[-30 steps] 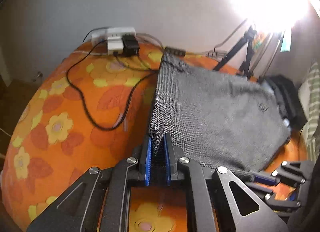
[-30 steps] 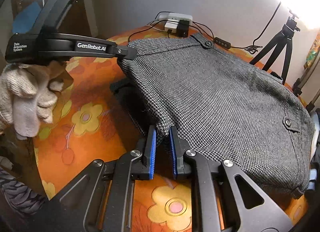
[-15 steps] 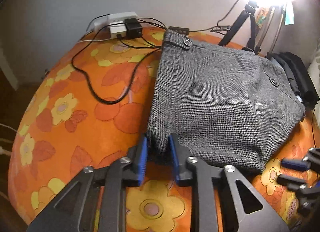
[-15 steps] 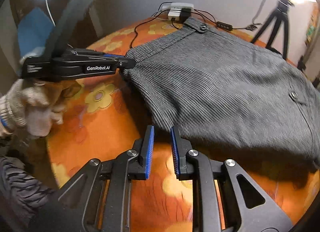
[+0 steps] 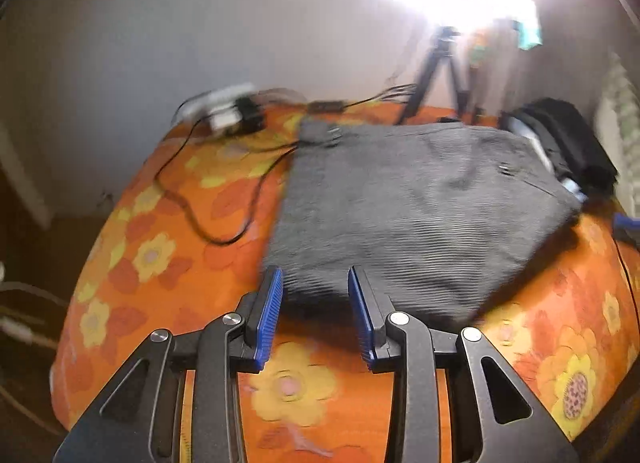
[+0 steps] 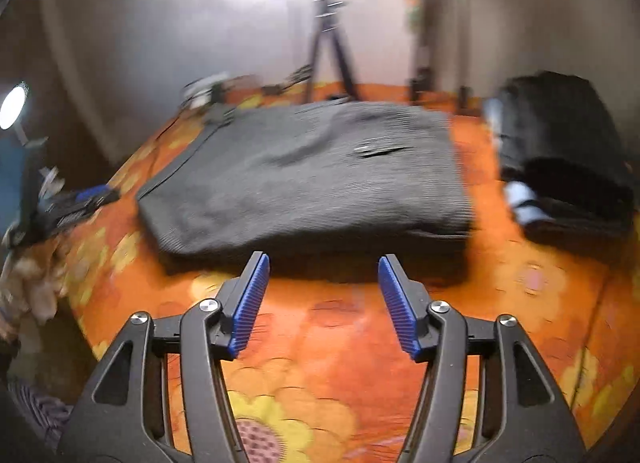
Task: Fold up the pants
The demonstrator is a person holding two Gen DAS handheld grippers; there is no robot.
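Note:
The grey checked pants (image 5: 412, 207) lie folded in a flat rectangle on the orange flowered cloth (image 5: 304, 383); they also show in the right wrist view (image 6: 304, 183). My left gripper (image 5: 316, 283) is open and empty, its tips just at the pants' near edge. My right gripper (image 6: 322, 267) is open wide and empty, a little short of the pants' near edge. The left gripper shows at the left of the right wrist view (image 6: 76, 207), held by a gloved hand. Both views are motion-blurred.
A power strip with plugs (image 5: 228, 111) and black cables (image 5: 208, 223) lie at the back left. A tripod (image 6: 330, 47) stands behind the table. A stack of dark folded clothes (image 6: 560, 151) sits to the right of the pants.
Both grippers have let go of the pants' edge, opened wider and pulled back. The pants have dropped flat onto the cloth.

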